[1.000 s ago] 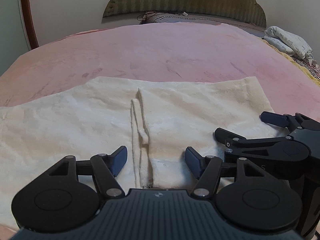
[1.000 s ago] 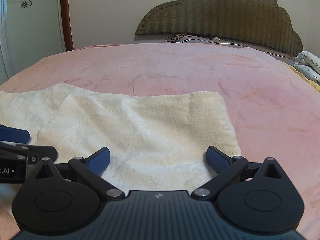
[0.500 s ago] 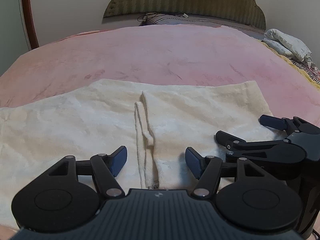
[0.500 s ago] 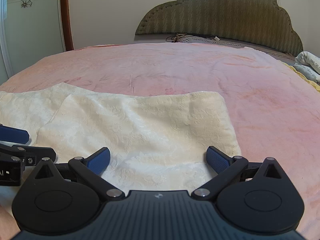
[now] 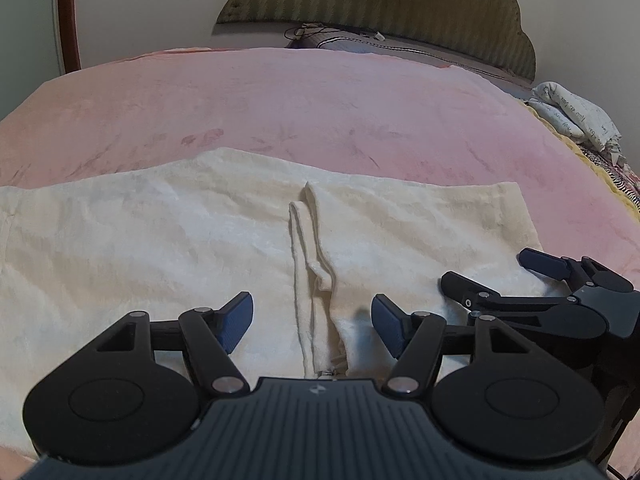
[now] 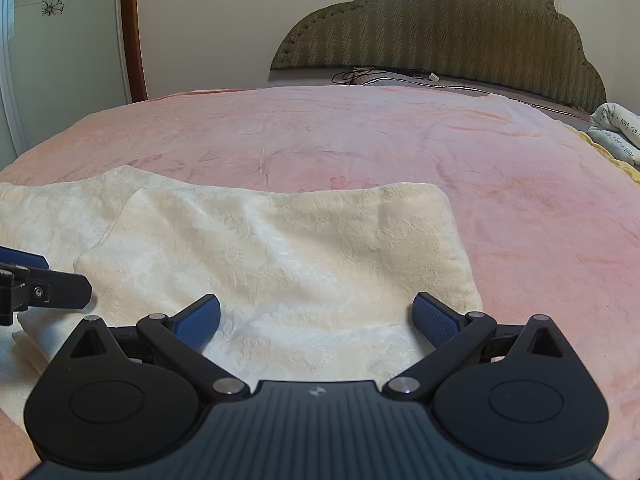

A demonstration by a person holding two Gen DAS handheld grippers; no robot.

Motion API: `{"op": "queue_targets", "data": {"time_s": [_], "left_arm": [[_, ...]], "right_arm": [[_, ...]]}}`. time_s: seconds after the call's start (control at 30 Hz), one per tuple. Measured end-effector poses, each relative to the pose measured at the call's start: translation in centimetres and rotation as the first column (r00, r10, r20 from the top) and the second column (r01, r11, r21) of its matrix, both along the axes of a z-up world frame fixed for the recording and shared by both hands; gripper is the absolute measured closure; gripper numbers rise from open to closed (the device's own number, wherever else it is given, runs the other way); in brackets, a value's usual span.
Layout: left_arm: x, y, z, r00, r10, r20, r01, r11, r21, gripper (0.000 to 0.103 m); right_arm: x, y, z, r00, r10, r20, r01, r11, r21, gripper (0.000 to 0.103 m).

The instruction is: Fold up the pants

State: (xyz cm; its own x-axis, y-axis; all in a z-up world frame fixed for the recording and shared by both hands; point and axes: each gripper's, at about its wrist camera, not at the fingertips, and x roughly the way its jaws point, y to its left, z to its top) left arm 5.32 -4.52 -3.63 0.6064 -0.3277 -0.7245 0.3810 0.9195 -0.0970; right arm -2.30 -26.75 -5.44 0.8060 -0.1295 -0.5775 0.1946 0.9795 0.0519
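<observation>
Cream textured pants [image 5: 168,240] lie flat on the pink bedspread [image 5: 320,112]. A folded-over layer covers their right part [image 6: 300,248], with its edge forming a ridge [image 5: 312,264] in the middle. My left gripper [image 5: 312,320] is open and empty, low over the near edge at that ridge. My right gripper [image 6: 316,320] is open and empty over the folded part's near edge; it also shows in the left wrist view [image 5: 532,276]. A left finger [image 6: 44,290] shows at the left of the right wrist view.
A green padded headboard [image 6: 440,28] stands at the far end of the bed. Rolled patterned bedding [image 5: 576,116] lies at the right edge. A cable [image 6: 384,74] lies by the pillow. A brown door frame [image 6: 132,32] is at the left.
The left gripper has drawn back a little toward me, so the pants sit farther off in its view. The right gripper has barely moved. Both stay open.
</observation>
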Motion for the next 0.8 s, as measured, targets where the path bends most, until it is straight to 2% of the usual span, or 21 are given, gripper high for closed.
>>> {"op": "queue_targets", "data": {"time_s": [0.4, 0.57, 0.8], "left_arm": [[-0.1, -0.3, 0.1, 1.0, -0.003, -0.005, 0.003, 1.0, 0.006, 0.033], [-0.4, -0.4, 0.8, 1.0, 0.009, 0.021, -0.009, 1.0, 0.017, 0.031], [-1.5, -0.2, 1.9, 0.999, 0.02, 0.038, -0.022, 0.998, 0.058, 0.03]], "right_arm": [[0.0, 0.0, 0.0, 1.0, 0.0, 0.0, 0.0, 1.0, 0.0, 0.0], [0.0, 0.0, 0.0, 1.0, 0.0, 0.0, 0.0, 1.0, 0.0, 0.0], [0.0, 0.0, 0.0, 1.0, 0.0, 0.0, 0.0, 1.0, 0.0, 0.0]]}}
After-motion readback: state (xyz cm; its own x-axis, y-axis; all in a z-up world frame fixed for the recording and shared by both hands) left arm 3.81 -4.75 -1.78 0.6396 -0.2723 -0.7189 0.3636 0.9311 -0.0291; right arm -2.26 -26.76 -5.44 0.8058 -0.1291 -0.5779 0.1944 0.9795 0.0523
